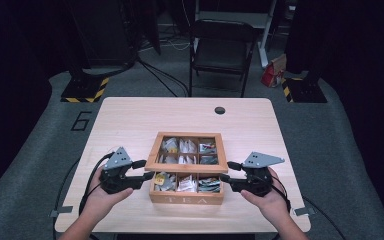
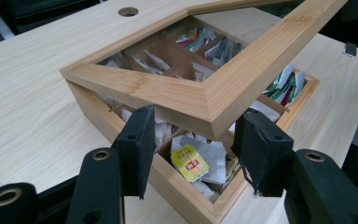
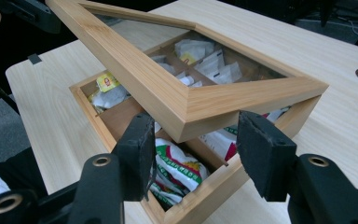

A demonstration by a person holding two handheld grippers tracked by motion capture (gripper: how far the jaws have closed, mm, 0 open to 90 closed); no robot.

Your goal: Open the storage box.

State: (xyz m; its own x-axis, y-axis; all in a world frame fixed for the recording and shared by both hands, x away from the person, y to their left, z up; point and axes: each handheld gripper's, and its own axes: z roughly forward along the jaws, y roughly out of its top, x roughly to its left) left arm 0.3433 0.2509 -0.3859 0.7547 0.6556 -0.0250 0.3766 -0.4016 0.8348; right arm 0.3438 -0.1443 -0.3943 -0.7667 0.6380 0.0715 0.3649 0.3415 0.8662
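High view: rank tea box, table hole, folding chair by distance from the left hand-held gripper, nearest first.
From the left hand-held gripper:
1. Tea box, right beside it, table centre.
2. Table hole, at the far edge of the table.
3. Folding chair, on the floor beyond the table.

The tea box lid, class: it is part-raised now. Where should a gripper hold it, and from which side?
Hold the lid by its raised front corners, from the box's left and right ends. The wooden frame there stands clear of the box, while the middle appears to be a clear pane. Each gripper has a corner between its open jaws.
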